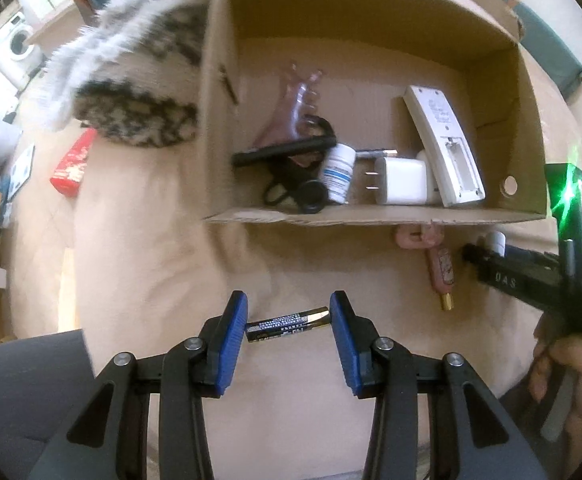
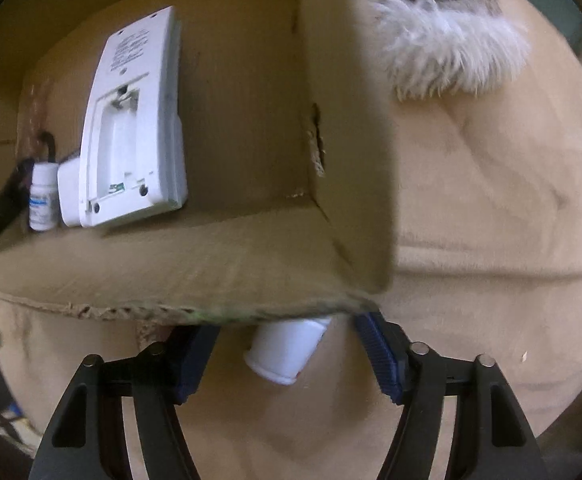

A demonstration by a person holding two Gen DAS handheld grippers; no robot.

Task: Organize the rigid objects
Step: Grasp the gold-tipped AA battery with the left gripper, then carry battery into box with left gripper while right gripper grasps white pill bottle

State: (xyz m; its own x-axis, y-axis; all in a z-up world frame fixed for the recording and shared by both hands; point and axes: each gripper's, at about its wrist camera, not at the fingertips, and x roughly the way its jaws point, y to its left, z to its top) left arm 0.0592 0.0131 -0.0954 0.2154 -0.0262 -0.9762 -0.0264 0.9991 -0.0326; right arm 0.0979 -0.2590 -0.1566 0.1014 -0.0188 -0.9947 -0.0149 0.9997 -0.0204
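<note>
Left wrist view shows my left gripper [image 1: 289, 322] clamped on a battery [image 1: 287, 325], the blue pads pressing on its two ends, so it lies across between them above the beige blanket [image 1: 139, 248]. The cardboard box [image 1: 371, 216] stands just ahead, and inside it I see a white remote [image 1: 447, 148] with its battery bay uncovered, a white charger plug [image 1: 401, 182], a small pill bottle [image 1: 337, 174], black scissors [image 1: 291, 196] and a clear pink hair claw [image 1: 295, 108].

The battery is stiff and smooth, and I judge it light but slippery on its round wall. Held by the ends it can swing or slip out, so I should keep the squeeze steady and lower it gently into the box.

In the right wrist view my right gripper [image 2: 287, 344] is open around a small white bottle [image 2: 287, 350], which lies tilted on the blanket, partly under the near edge of the box. The pads stand apart from it on both sides. It looks like light, hard plastic that will roll easily. I think the best hold is across its round body, near the middle, not on the cap.

A furry slipper [image 1: 139, 124] lies left of the box, and a pink clip [image 1: 419, 236] is beside its front wall.
</note>
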